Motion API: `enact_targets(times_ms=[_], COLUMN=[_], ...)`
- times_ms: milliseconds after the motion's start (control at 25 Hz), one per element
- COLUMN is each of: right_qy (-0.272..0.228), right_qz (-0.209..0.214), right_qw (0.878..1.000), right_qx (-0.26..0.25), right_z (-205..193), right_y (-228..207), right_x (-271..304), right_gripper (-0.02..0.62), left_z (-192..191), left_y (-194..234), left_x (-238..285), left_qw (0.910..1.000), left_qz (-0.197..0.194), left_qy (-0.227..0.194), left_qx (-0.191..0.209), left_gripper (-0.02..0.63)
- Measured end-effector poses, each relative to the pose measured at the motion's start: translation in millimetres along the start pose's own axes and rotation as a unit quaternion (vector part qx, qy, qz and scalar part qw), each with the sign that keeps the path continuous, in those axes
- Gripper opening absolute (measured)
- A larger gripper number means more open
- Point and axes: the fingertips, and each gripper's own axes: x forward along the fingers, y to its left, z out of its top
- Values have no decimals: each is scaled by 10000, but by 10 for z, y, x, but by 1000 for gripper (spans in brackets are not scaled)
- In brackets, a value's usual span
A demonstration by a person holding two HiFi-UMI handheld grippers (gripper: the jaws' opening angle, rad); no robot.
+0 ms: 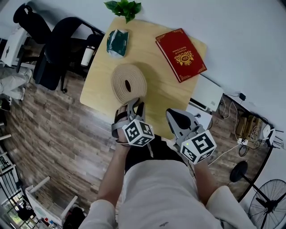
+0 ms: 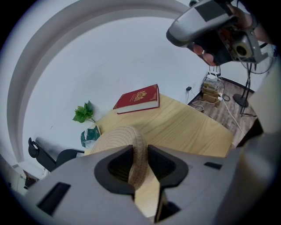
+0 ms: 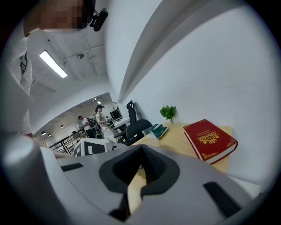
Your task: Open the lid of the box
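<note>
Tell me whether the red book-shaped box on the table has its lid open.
No, the red book-shaped box lies flat on the table with its cover shut.

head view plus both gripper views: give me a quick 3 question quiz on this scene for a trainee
1. True or false: the red book lies on the floor.
2. What sits between the jaws of the left hand-held gripper? A) a green packet B) the rim of the woven lid C) nothing
3. Fill in: seen from the person, the plant is at the ___ edge of the table.

Key: 1 false, it lies on the table; 2 B; 3 far
</note>
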Motion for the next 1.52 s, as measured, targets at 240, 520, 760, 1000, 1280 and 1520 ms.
enact_targets(times_ms=[240,520,760,1000,1280,1520], right_qy=[-102,-108,-157,-166,-164,-123], right_qz=[64,131,196,195,168,204], right_qw=[9999,9998,9995,9995,9995,9994], right_qx=[-19,-108,-176,-209,-222,-252], right_z=[49,115,196,228,243,226], right_y=[28,31,72,119,240,432], right_x=[-46,-74,-110,-109,-68,33], right_gripper=[-2,-2,-2,-2,-2,-2], left_z=[50,133,199,190,116,14], left_y=[18,87,174,285,408,543], left_x=[-94,-185,-306,-417,-553,-652], left_qw=[9999,9994,9984,9968,9947,9925], left_qz=[114,313,491,603,636,717], left_qy=[-33,-121,-228,-358,-506,-655], left_qx=[44,-7,-136,-392,-623,-739], left_gripper=[103,100,97,95,94,92])
